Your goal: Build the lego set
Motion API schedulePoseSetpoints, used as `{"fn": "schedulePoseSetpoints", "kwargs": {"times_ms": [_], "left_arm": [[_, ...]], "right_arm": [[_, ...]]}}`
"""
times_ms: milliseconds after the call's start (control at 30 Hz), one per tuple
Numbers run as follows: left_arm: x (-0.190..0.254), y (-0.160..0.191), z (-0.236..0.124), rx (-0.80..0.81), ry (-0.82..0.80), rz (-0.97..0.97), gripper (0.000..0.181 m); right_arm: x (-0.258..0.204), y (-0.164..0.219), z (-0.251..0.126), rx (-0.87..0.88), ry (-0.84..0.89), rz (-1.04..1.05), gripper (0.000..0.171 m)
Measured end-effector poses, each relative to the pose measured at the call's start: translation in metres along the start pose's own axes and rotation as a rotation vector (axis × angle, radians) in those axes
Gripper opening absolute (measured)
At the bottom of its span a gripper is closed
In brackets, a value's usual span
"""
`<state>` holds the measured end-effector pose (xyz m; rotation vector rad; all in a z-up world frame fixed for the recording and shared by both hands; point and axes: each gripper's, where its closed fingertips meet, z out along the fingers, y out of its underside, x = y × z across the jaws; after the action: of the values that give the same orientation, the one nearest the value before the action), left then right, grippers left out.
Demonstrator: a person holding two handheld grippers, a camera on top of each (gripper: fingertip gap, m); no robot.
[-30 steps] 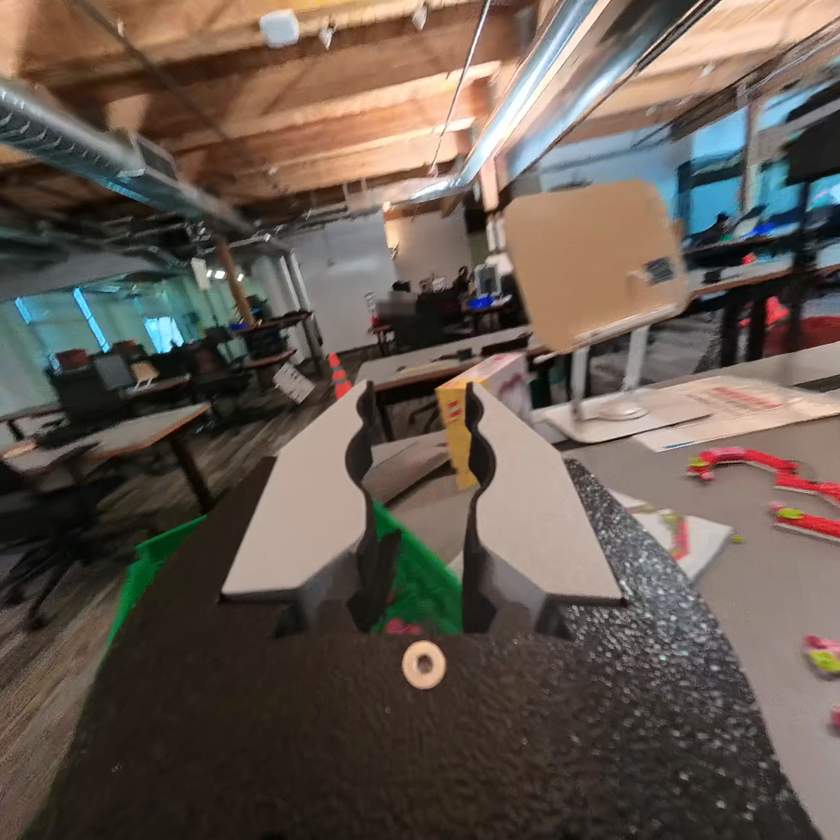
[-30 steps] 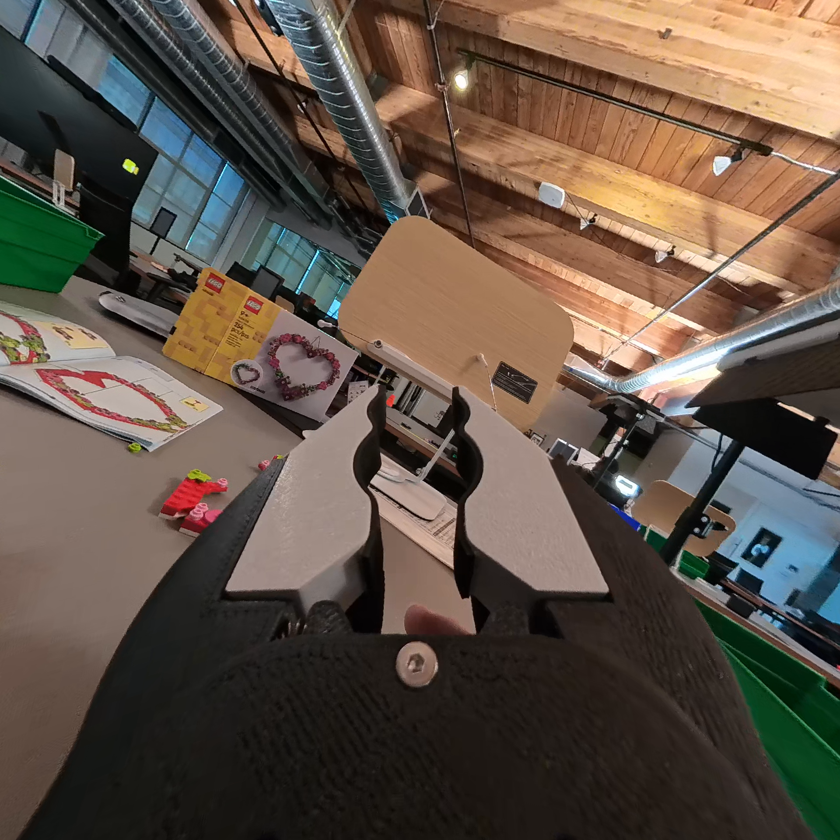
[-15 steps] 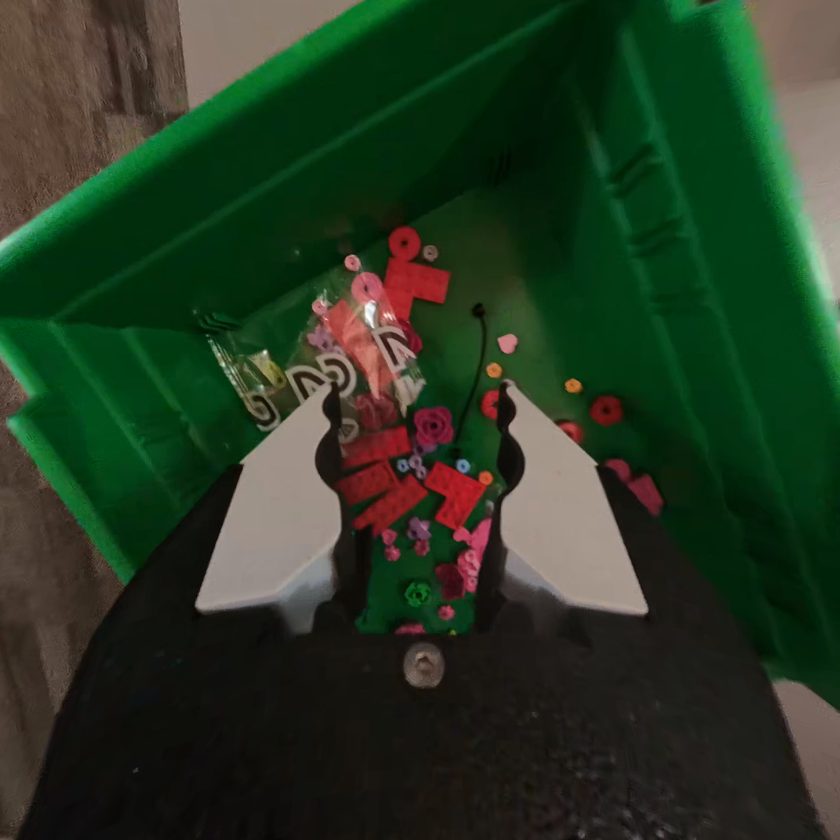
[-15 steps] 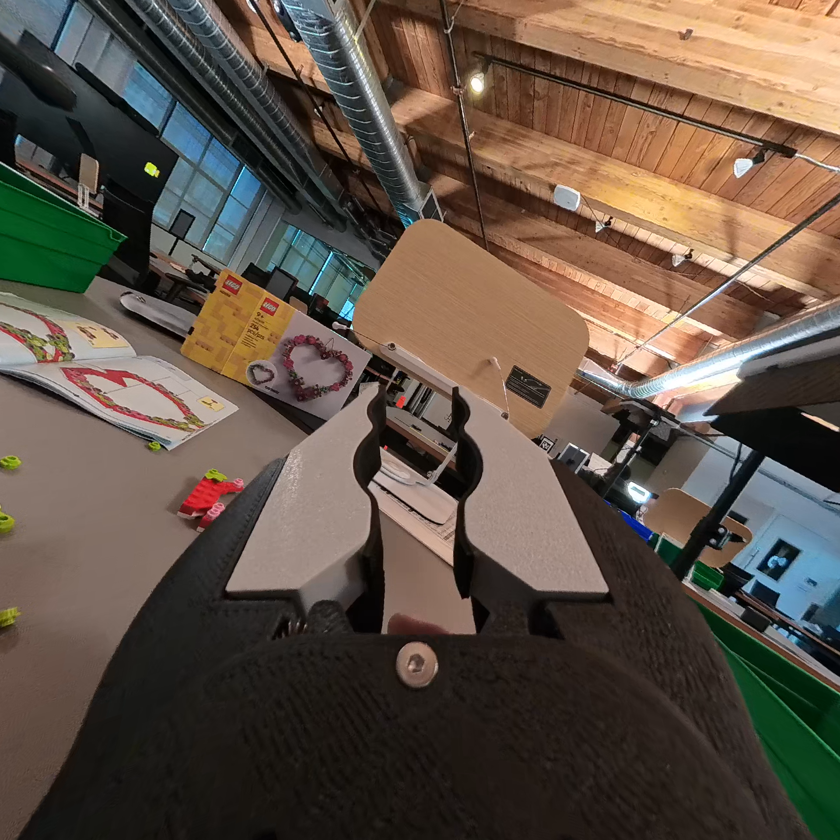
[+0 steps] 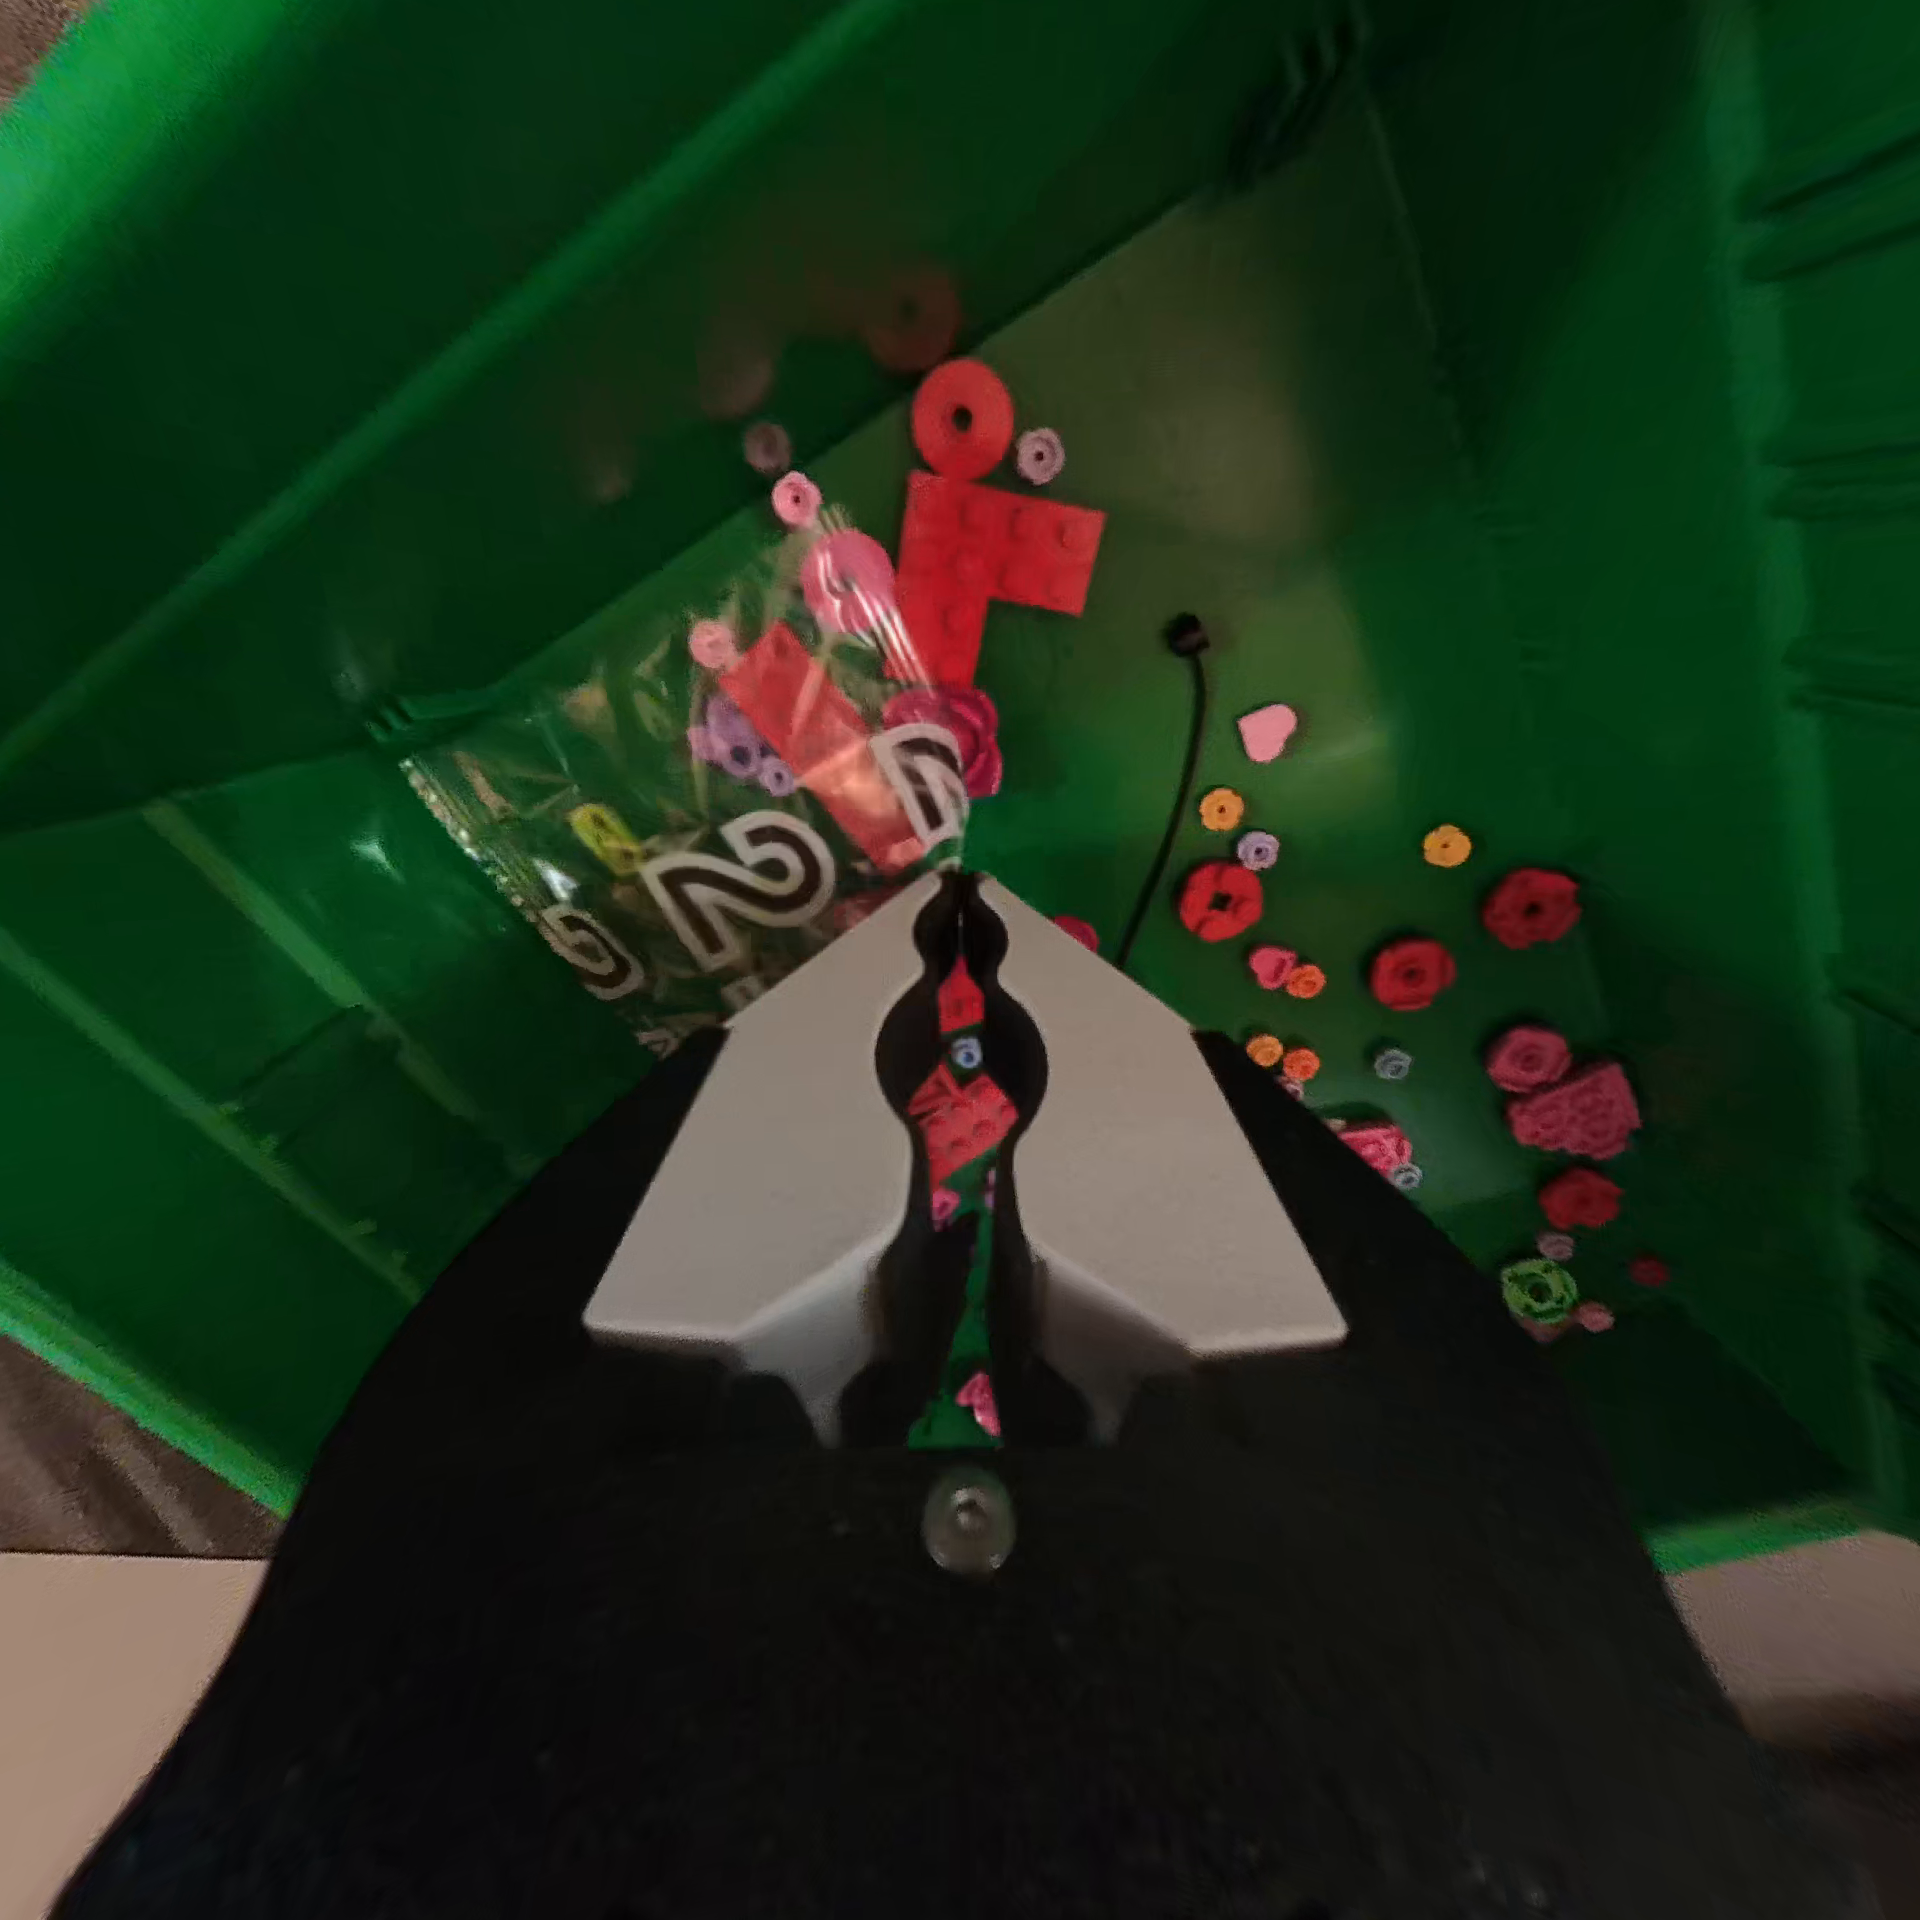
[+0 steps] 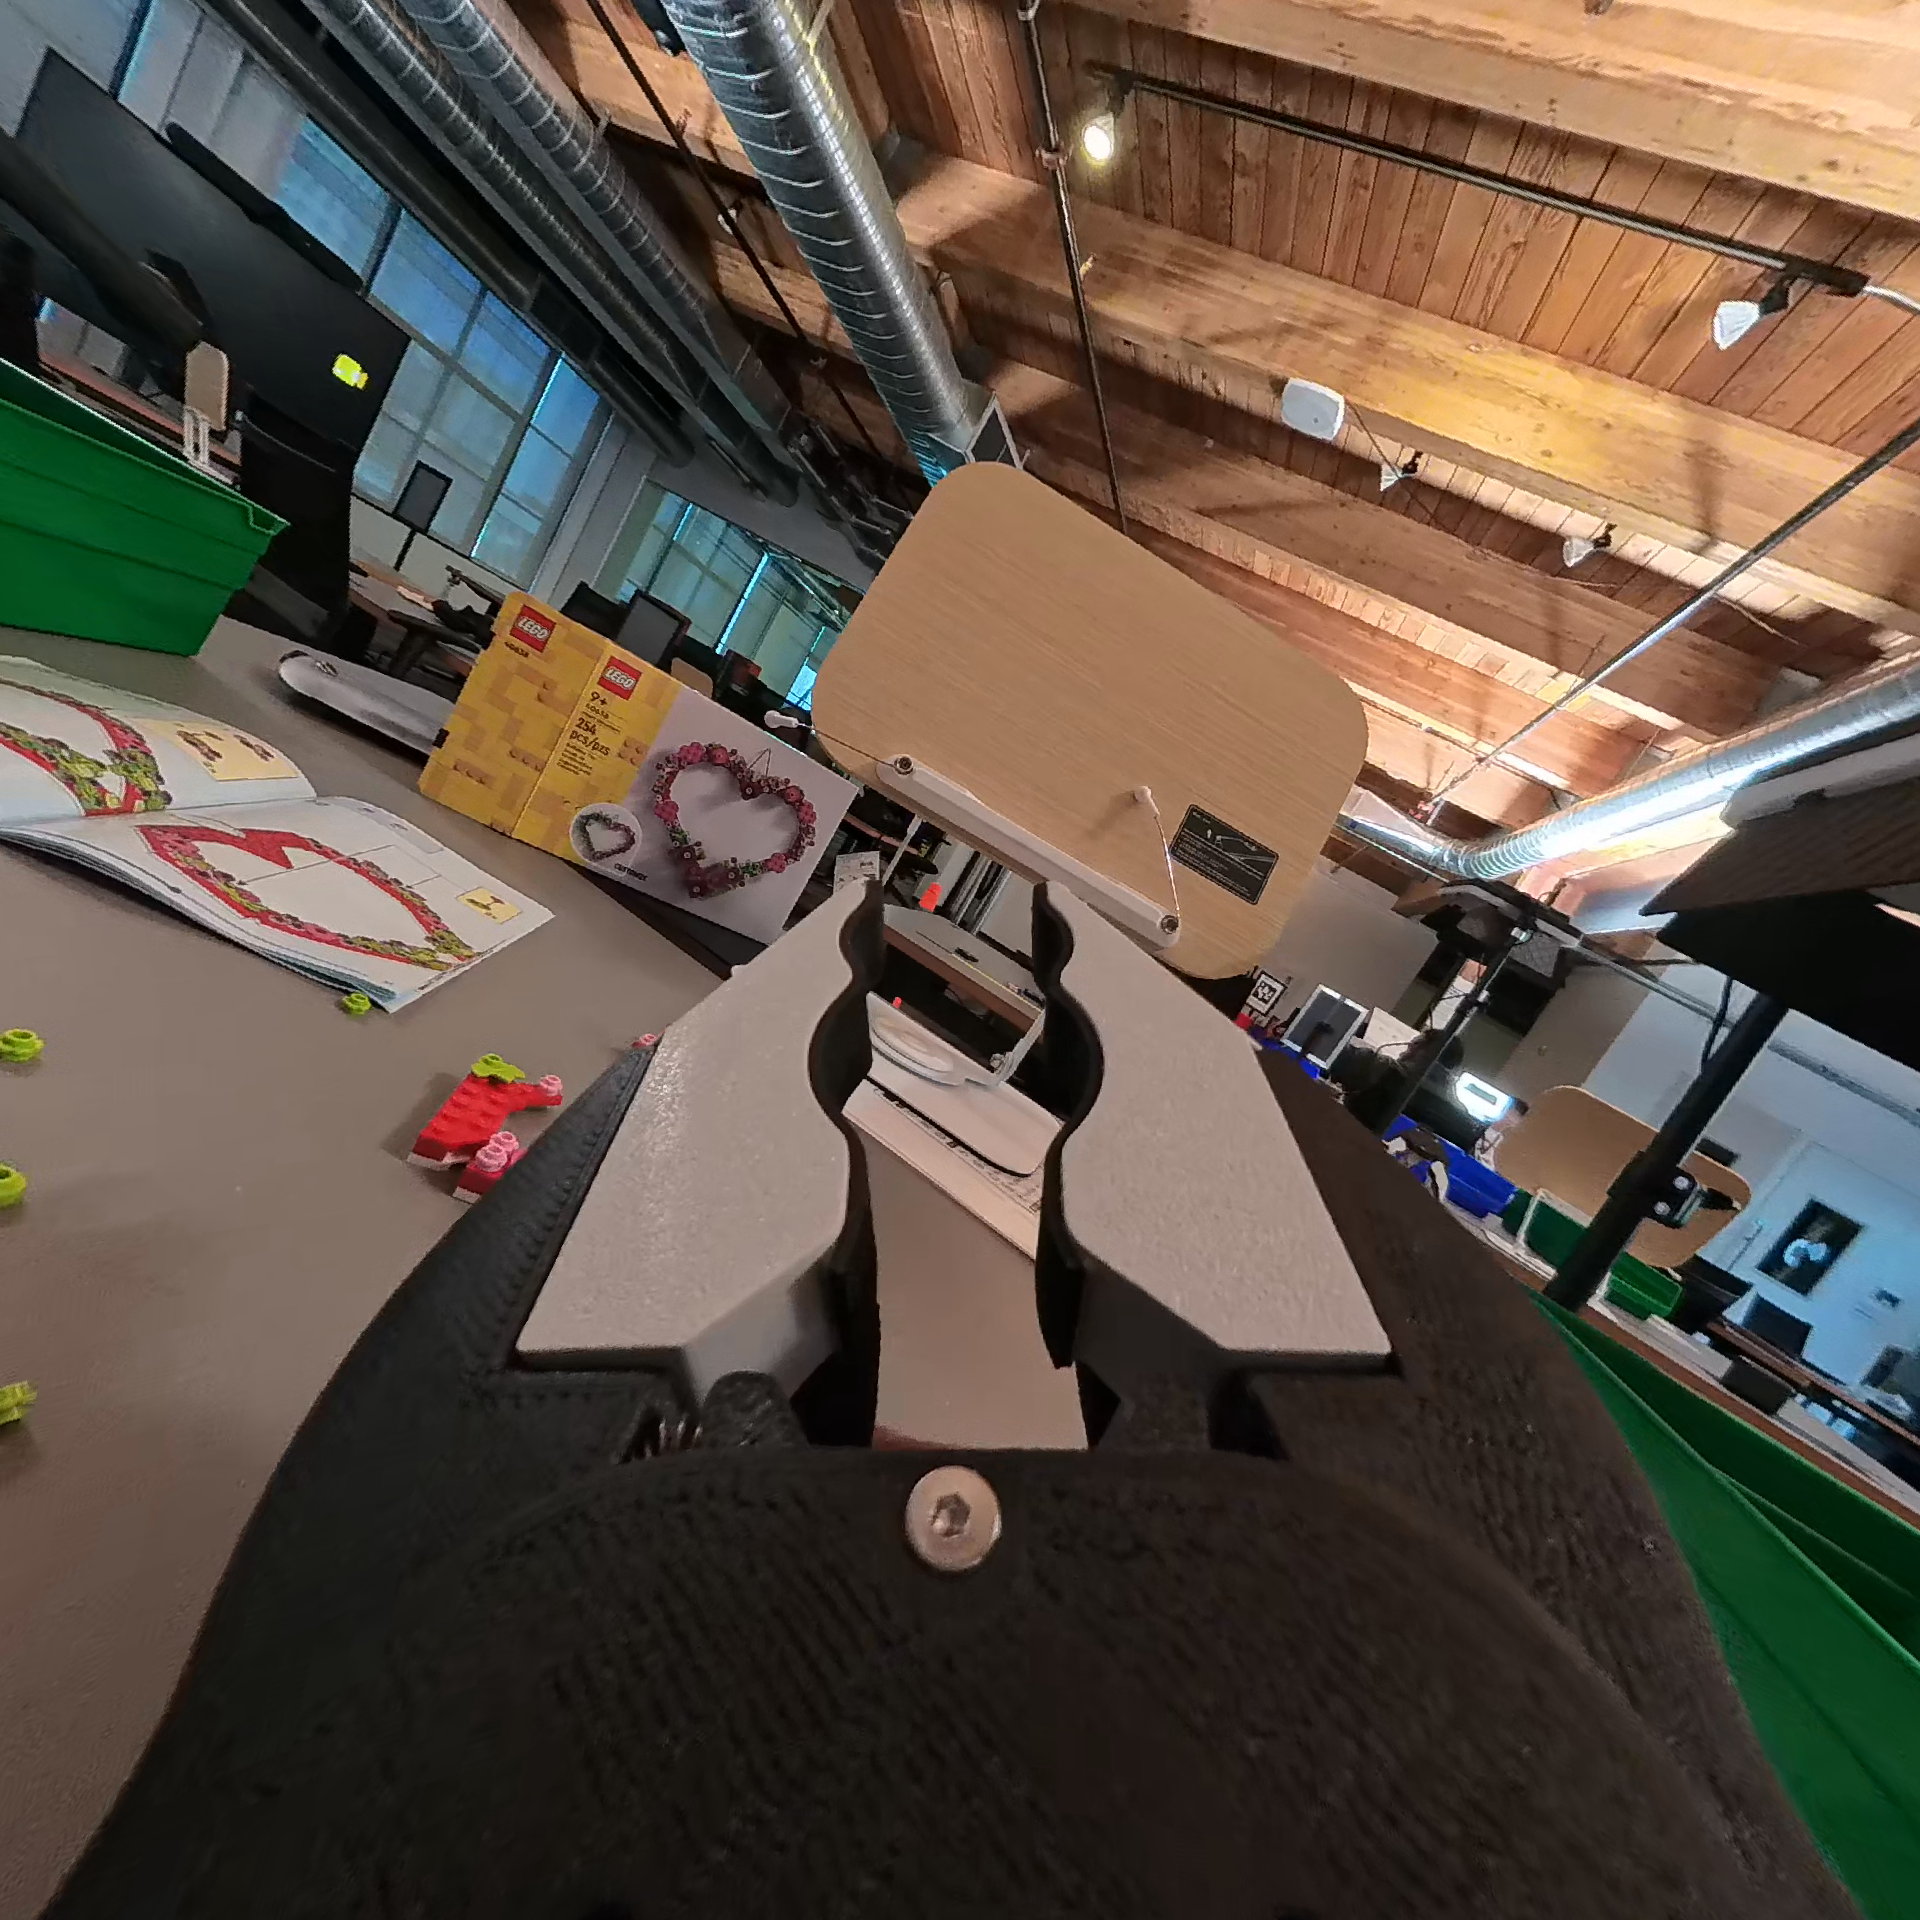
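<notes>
My left hand-held gripper [image 5: 961,894] is down in the green bin [image 5: 312,436], tips pinched together at the edge of the clear bag [image 5: 665,831]; whether they grip it, I cannot tell. The slick film could slip, spilling loose red pieces [image 5: 992,566] (flowers lie scattered right). My right hand-held gripper [image 6: 956,925] hangs parted, empty, above the surface [image 6: 208,1195], booklet [image 6: 260,873] and box [image 6: 634,779] beyond.
</notes>
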<state>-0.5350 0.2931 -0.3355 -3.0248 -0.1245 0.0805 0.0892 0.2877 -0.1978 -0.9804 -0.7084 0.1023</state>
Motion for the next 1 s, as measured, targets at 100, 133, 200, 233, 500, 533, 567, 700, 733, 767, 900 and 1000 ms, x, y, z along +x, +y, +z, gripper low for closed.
{"fn": "schedulePoseSetpoints", "kwargs": {"times_ms": [100, 133, 200, 233, 500, 533, 567, 700, 733, 767, 900, 1000], "left_arm": [[0.003, 0.001, -0.007, 0.008, -0.009, 0.037, 0.0], [0.004, 0.0, -0.011, 0.014, -0.014, 0.051, 0.0], [0.011, -0.002, -0.021, 0.034, 0.009, 0.078, 0.0], [0.019, -0.004, -0.026, 0.052, 0.044, 0.086, 0.0], [0.083, -0.005, -0.068, 0.108, 0.388, 0.111, 0.01], [0.076, -0.007, -0.069, 0.118, 0.356, 0.102, 0.029], [0.07, -0.01, -0.071, 0.134, 0.331, 0.088, 0.036], [0.027, -0.028, -0.076, 0.226, 0.189, -0.049, 0.035], [0.011, -0.032, -0.075, 0.244, 0.123, -0.078, 0.024], [-0.005, -0.036, -0.073, 0.258, 0.049, -0.089, 0.01], [-0.045, -0.032, -0.045, 0.171, -0.13, -0.096, 0.0], [-0.056, -0.026, -0.025, 0.09, -0.165, -0.124, 0.001]], "right_arm": [[0.0, 0.0, 0.0, 0.0, 0.002, -0.001, 0.027], [0.001, 0.0, 0.0, 0.0, 0.003, 0.0, 0.027], [0.001, 0.0, 0.0, 0.0, 0.004, 0.001, 0.027], [0.001, 0.0, 0.0, -0.001, 0.004, 0.001, 0.027], [0.001, 0.001, 0.0, -0.008, 0.005, -0.002, 0.026], [0.001, 0.001, 0.0, -0.008, 0.005, -0.002, 0.026], [0.002, 0.001, -0.001, -0.008, 0.006, -0.002, 0.026], [0.002, 0.002, 0.0, -0.011, 0.005, -0.002, 0.026], [0.001, 0.002, 0.0, -0.012, 0.004, -0.002, 0.026], [0.001, 0.003, 0.0, -0.013, 0.003, -0.002, 0.026], [0.001, 0.004, 0.0, -0.019, 0.0, -0.001, 0.026], [0.001, 0.005, 0.0, -0.023, -0.001, 0.001, 0.026]]}}
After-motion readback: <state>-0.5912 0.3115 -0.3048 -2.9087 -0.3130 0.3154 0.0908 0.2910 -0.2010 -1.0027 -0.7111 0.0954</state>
